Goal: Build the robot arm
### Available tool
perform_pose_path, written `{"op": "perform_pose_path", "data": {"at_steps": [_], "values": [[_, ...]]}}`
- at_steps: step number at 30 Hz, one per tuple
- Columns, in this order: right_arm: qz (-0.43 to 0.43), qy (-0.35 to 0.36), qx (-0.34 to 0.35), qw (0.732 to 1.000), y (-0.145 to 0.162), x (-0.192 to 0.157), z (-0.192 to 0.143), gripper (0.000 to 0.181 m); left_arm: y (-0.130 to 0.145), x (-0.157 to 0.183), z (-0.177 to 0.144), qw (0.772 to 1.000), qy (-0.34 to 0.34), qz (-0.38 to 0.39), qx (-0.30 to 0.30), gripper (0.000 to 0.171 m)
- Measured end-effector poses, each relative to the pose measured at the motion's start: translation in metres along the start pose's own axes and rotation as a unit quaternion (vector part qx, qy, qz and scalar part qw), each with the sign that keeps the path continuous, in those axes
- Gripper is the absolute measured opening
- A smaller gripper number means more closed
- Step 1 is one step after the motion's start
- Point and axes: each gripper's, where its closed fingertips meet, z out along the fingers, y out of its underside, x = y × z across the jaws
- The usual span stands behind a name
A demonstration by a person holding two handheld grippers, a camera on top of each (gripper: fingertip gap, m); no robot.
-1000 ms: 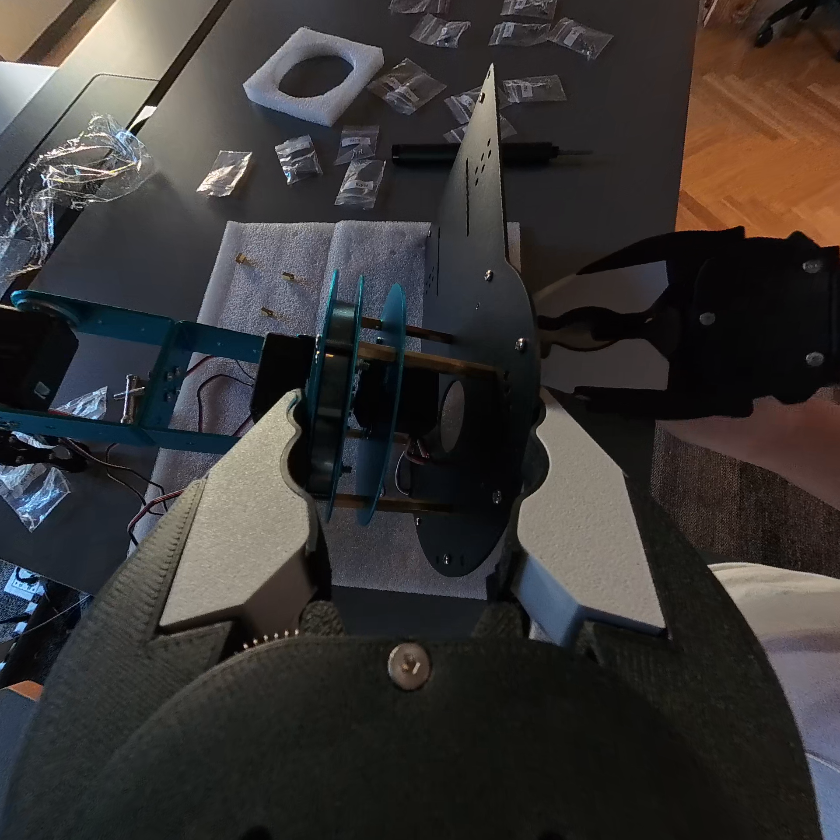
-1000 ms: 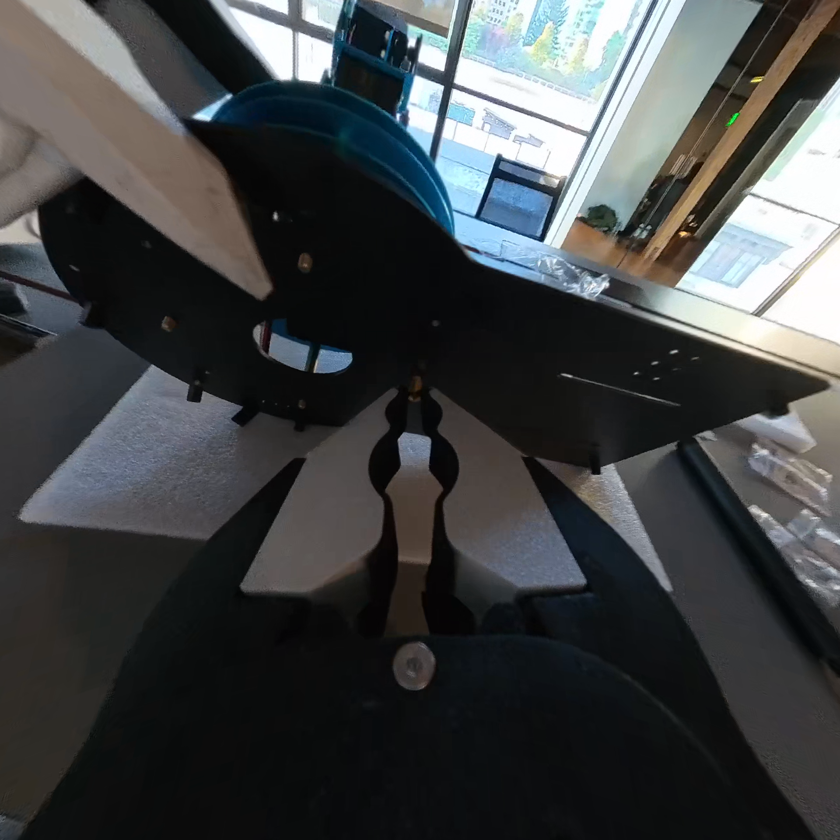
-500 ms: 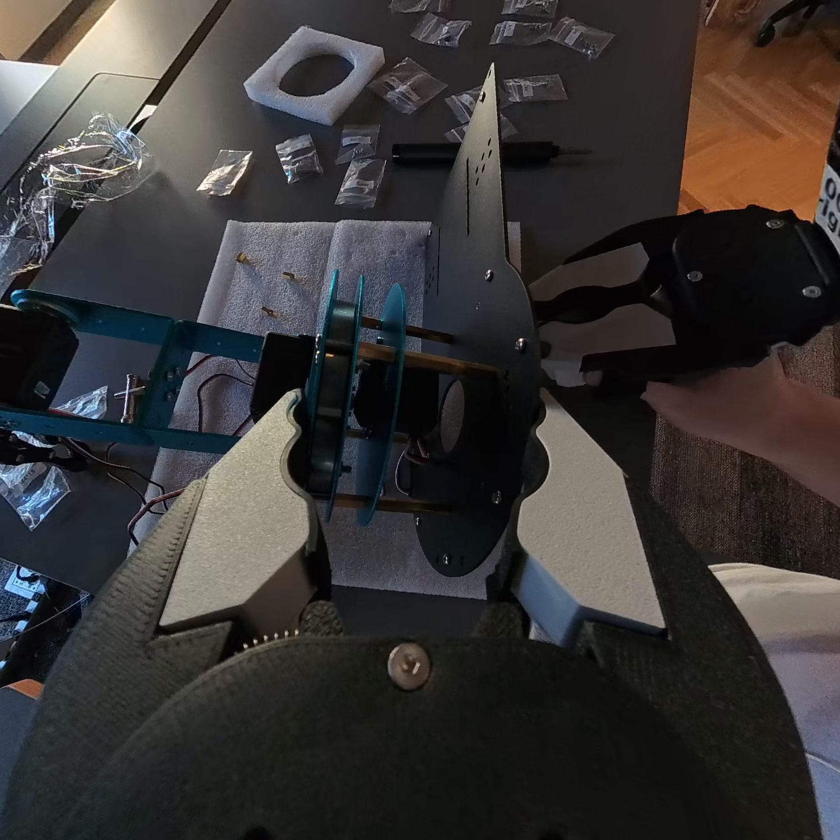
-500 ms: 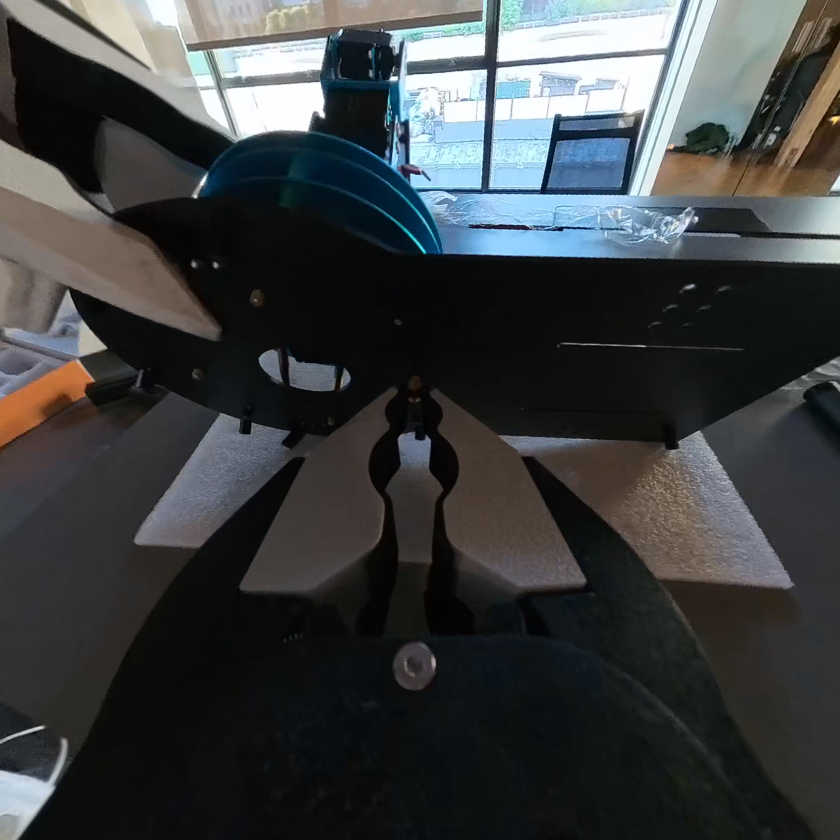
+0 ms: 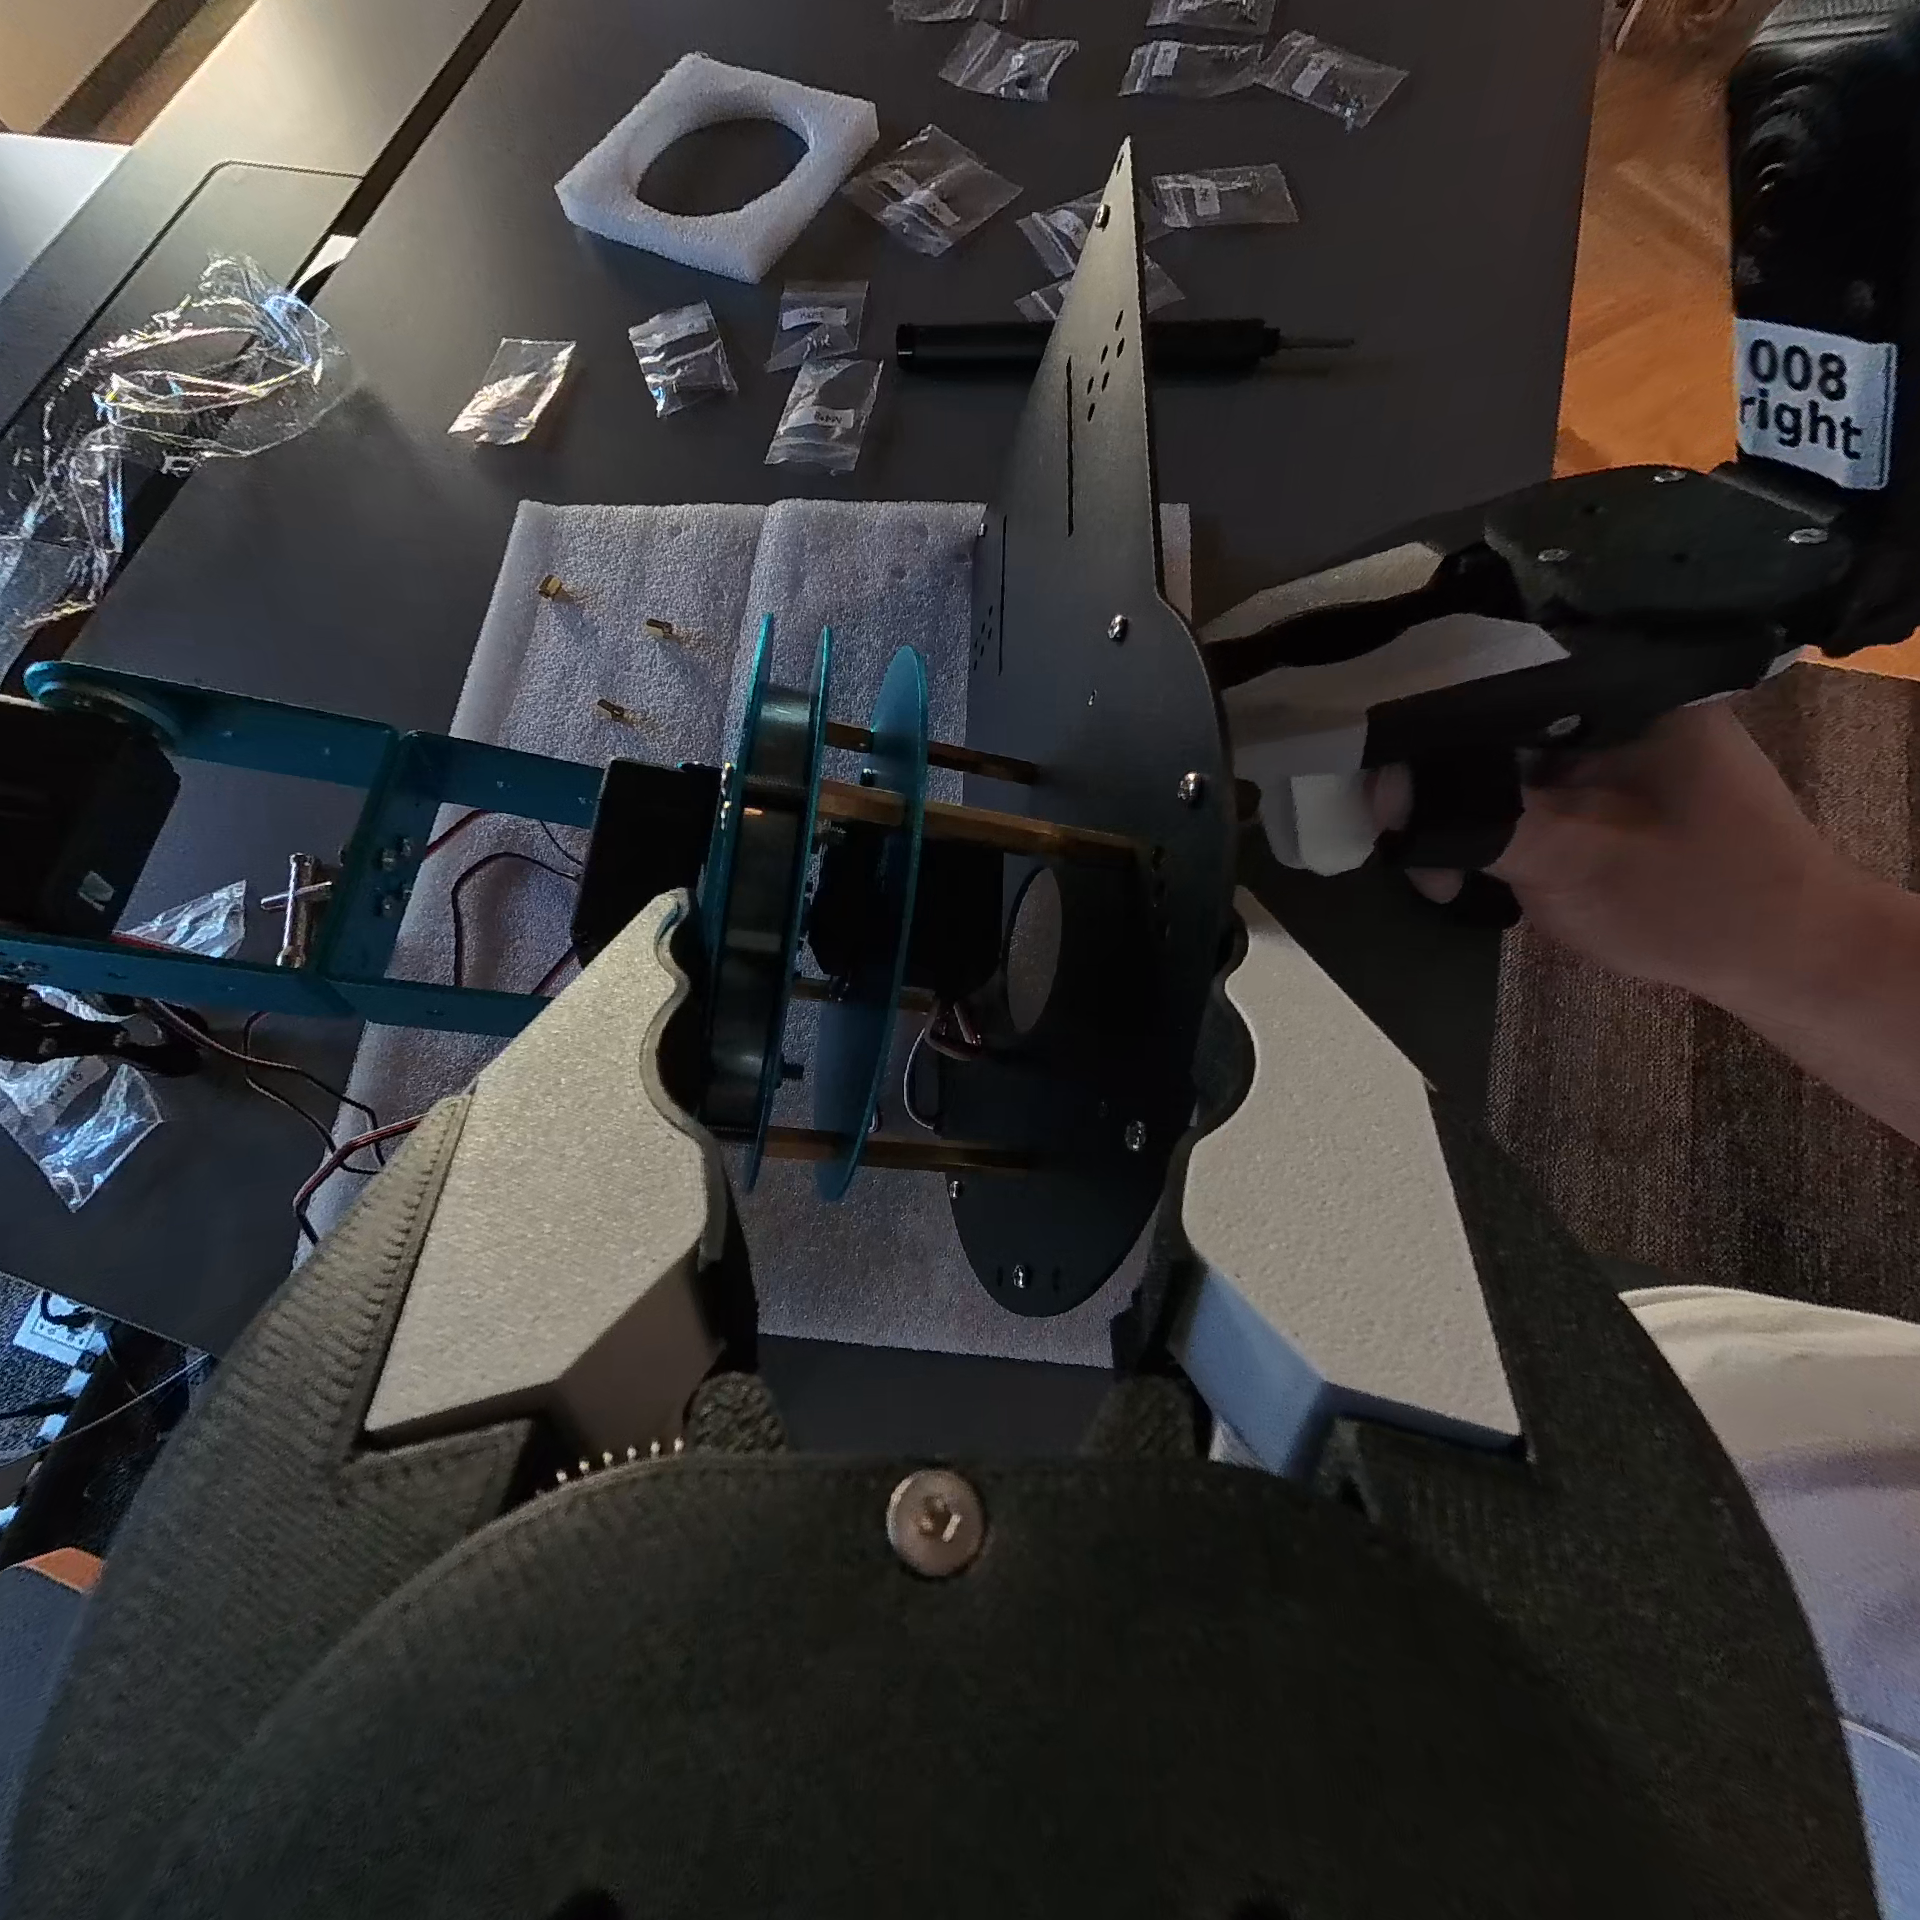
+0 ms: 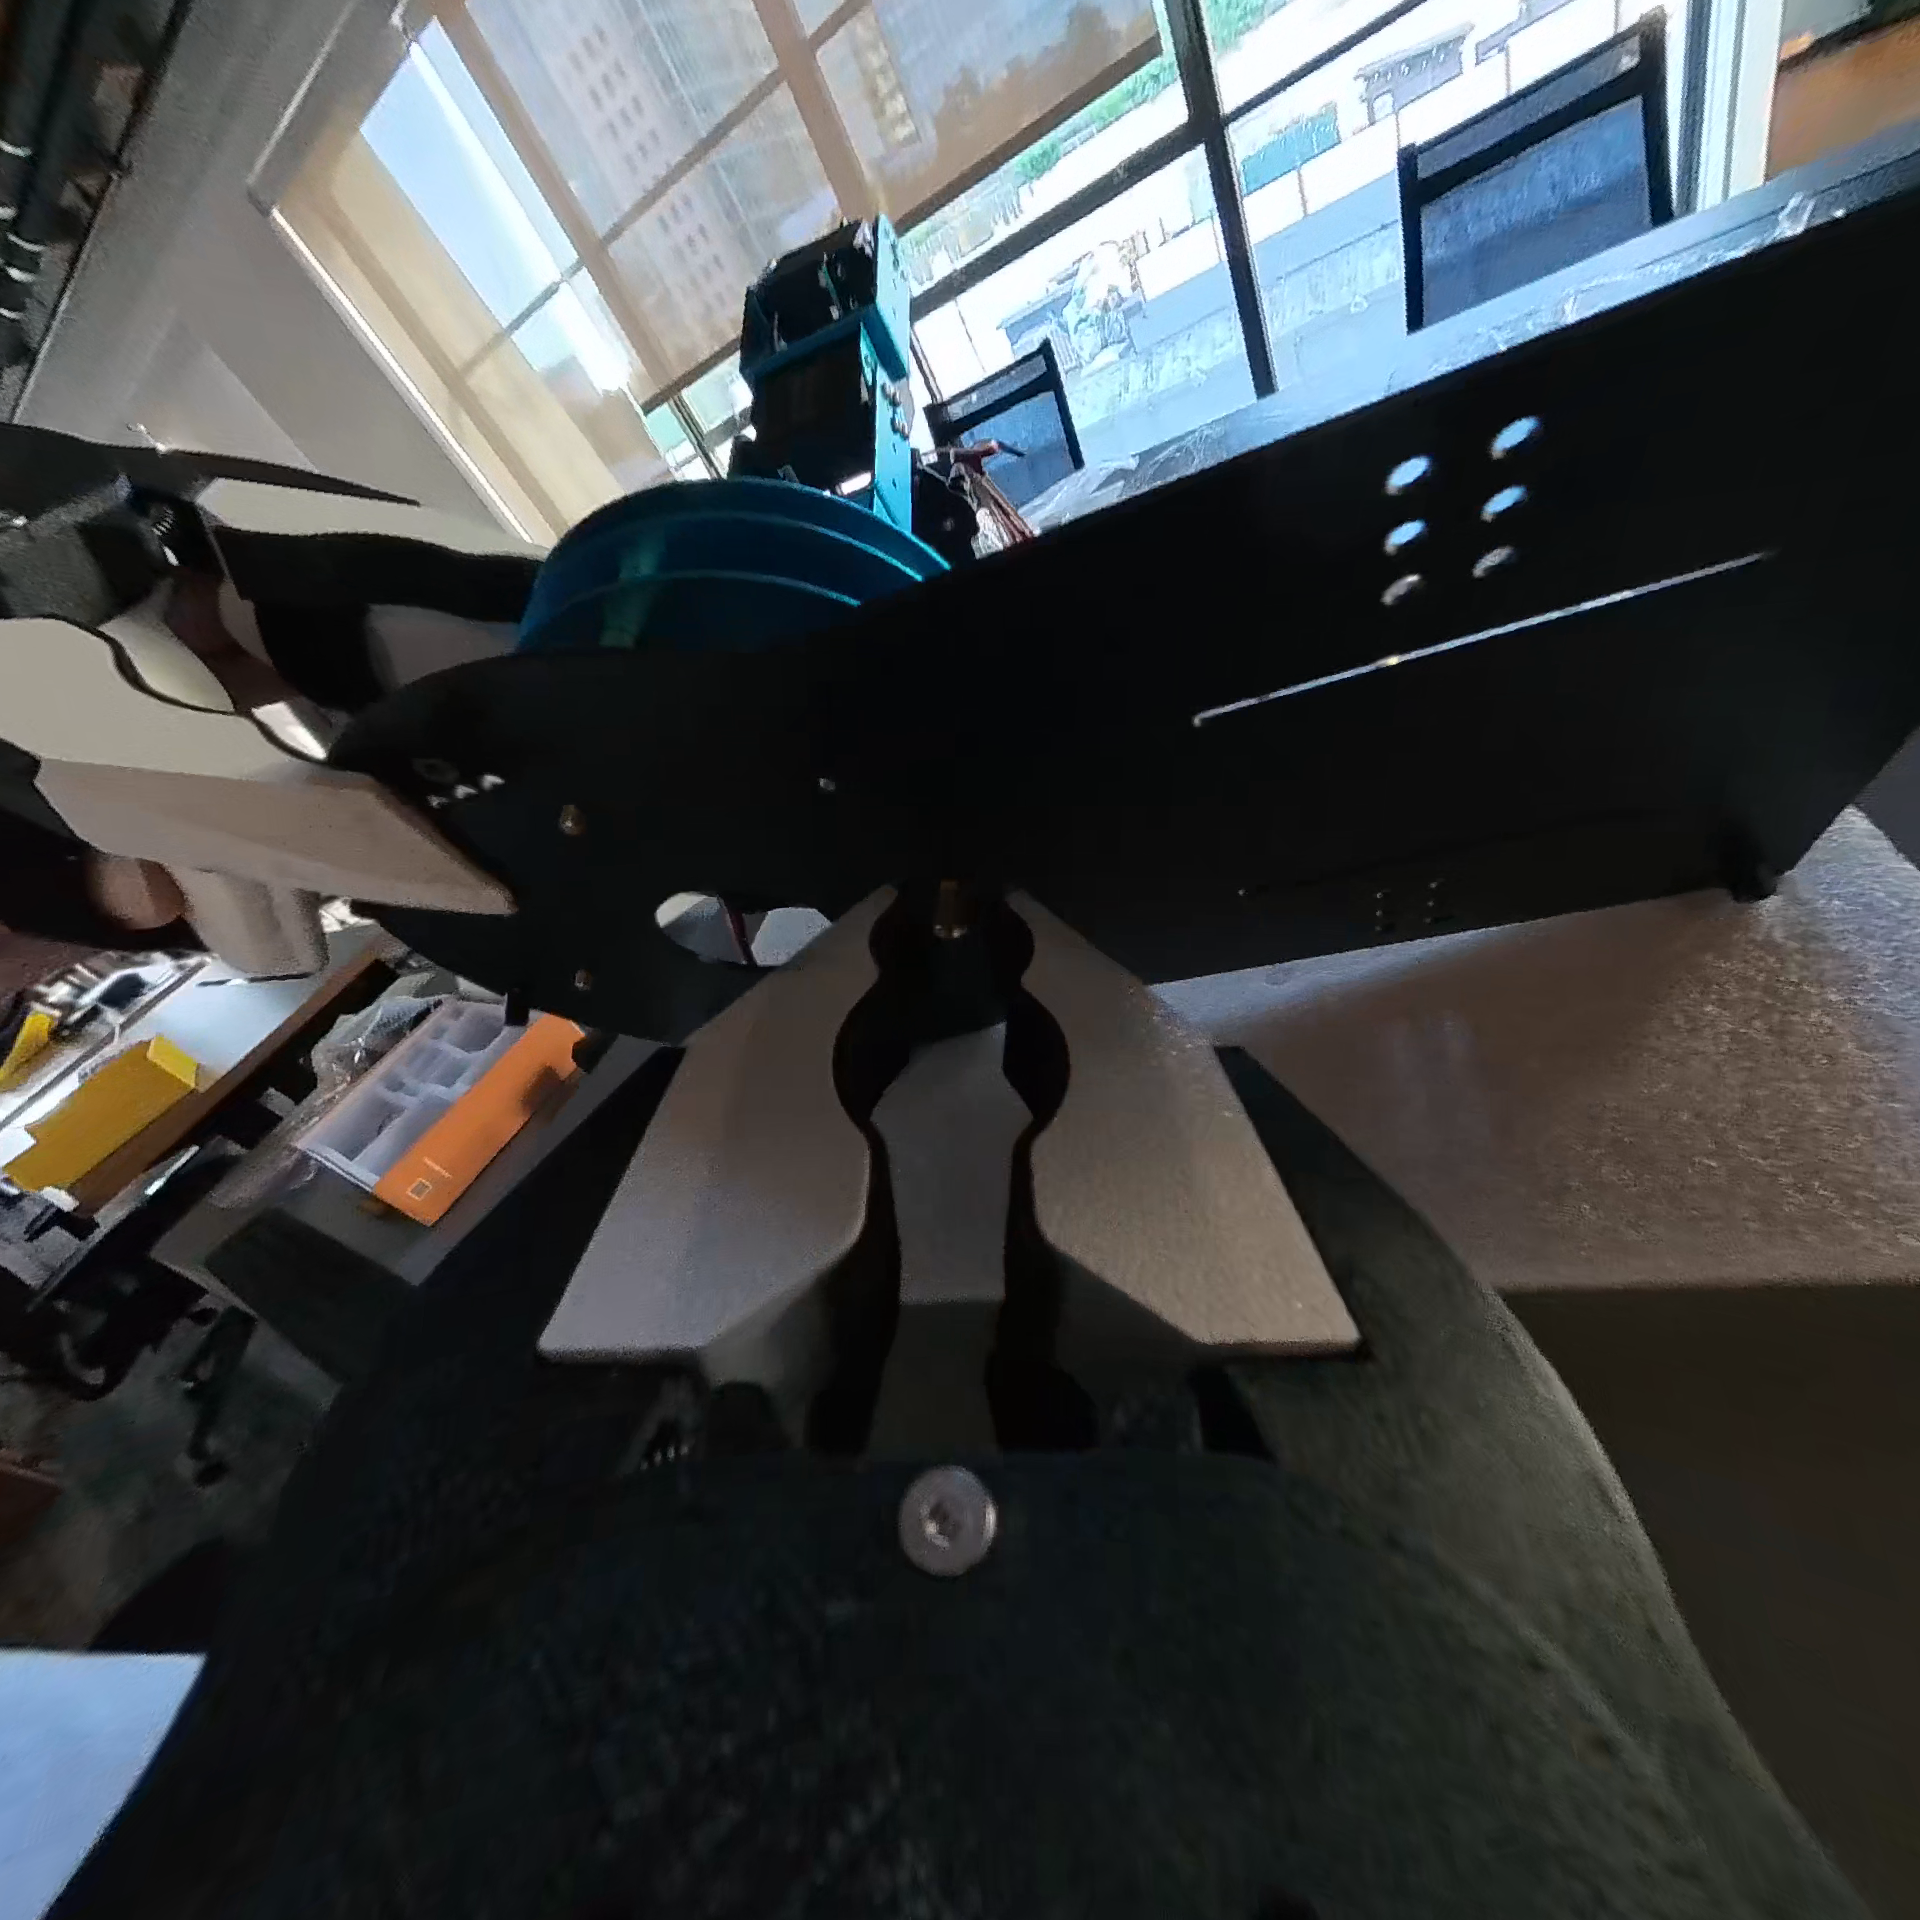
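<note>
My left gripper (image 5: pixel 951 935) is shut across a robot base lying on its side: one finger on the blue discs (image 5: pixel 769 883), the other on the black plate (image 5: pixel 1101 623). A blue arm bracket (image 5: pixel 312 769) sticks out to the left. The assembly rests on a white foam sheet (image 5: pixel 644 582). My right gripper (image 6: pixel 948 920) is shut on a small brass standoff (image 6: pixel 948 914) pressed against the underside of the black plate (image 6: pixel 1247 748). It also shows in the left wrist view (image 5: pixel 1231 717), at the plate's right face, held by a hand.
Three loose brass standoffs (image 5: pixel 613 712) lie on the foam. Behind are a black screwdriver (image 5: pixel 966 341), several small parts bags (image 5: pixel 810 400), a white foam ring (image 5: pixel 623 197) and crumpled plastic (image 5: pixel 187 353). The dark table (image 5: pixel 1403 260) ends at the right above wood floor. My right fingertips sit around 8 centimeters from my left ones. Measured from the fingertips, the black screwdriver (image 5: pixel 966 341) is 25 centimeters or so from the right gripper and 30 centimeters from the left.
My right gripper has rolled about its tips while staying on the same spot of the plate; its body has swung upward. The left gripper and the assembly have not moved.
</note>
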Motion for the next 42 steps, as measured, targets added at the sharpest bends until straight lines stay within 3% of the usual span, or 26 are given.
{"op": "perform_pose_path", "data": {"at_steps": [5, 11, 23, 27, 33, 38, 42], "values": [[-0.049, 0.009, -0.001, 0.999, -0.001, 0.001, -0.002, 0.025, 0.000, 0.000, 0.000, 1.000, 0.000, 0.000, 0.000, 0.095], [-0.097, 0.052, -0.027, 0.994, 0.003, 0.008, 0.004, 0.022, 0.000, 0.000, 0.000, 1.000, 0.000, 0.000, 0.000, 0.095], [-0.031, 0.025, 0.009, 0.999, -0.006, 0.009, -0.002, 0.017, 0.000, 0.000, 0.000, 1.000, 0.000, -0.001, 0.001, 0.095], [-0.034, 0.014, -0.013, 0.999, 0.001, 0.005, 0.003, 0.024, 0.000, 0.000, 0.000, 1.000, 0.000, 0.000, 0.001, 0.095], [-0.034, 0.038, -0.005, 0.999, -0.003, 0.014, 0.000, 0.013, 0.000, 0.000, 0.000, 1.000, 0.000, 0.000, 0.000, 0.095], [-0.050, 0.019, -0.022, 0.998, 0.003, 0.005, 0.002, 0.030, -0.001, 0.000, 0.000, 1.000, 0.000, 0.000, 0.000, 0.095], [-0.051, 0.036, -0.017, 0.998, 0.000, 0.009, 0.003, 0.022, -0.001, 0.000, 0.000, 1.000, 0.000, 0.000, 0.001, 0.095]]}}
